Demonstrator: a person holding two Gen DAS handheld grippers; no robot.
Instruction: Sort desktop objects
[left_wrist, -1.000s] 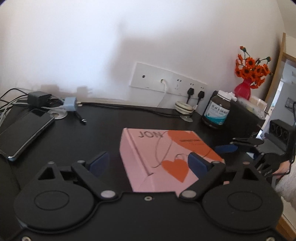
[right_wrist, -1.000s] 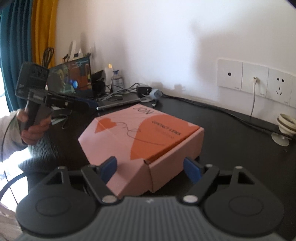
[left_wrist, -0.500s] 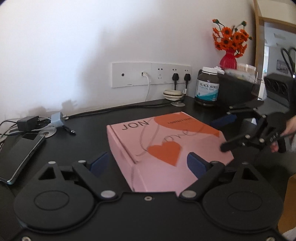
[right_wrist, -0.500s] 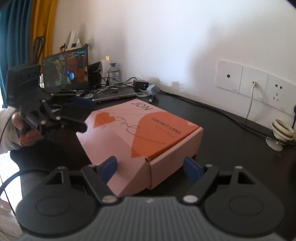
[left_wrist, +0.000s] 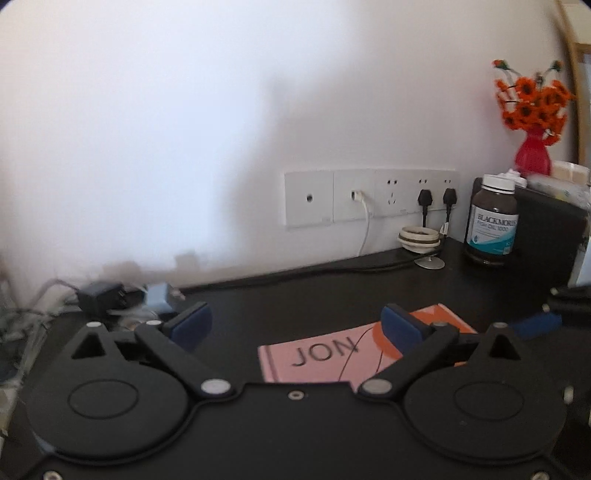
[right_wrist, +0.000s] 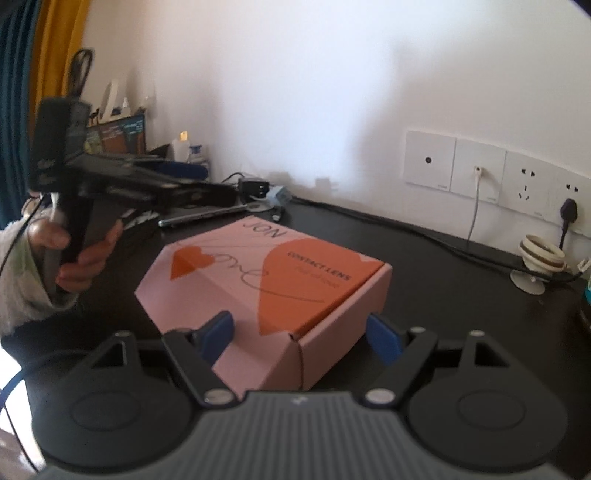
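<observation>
One pink box (right_wrist: 266, 291), one bottle (left_wrist: 491, 221), one vase (left_wrist: 533, 155) on the dark surface (right_wrist: 461, 288).
The box lies flat mid-surface, a corner toward the right tongs (right_wrist: 301, 338), its "JON" end toward the wall. Right tongs stand wide around that corner, not pressing; left tongs (left_wrist: 297, 326) are opening, holding nothing.

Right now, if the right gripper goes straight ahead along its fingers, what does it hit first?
Probably the pink box: its near corner already sits between the right gripper's open fingers, not gripped. Depth is hard to judge.
</observation>
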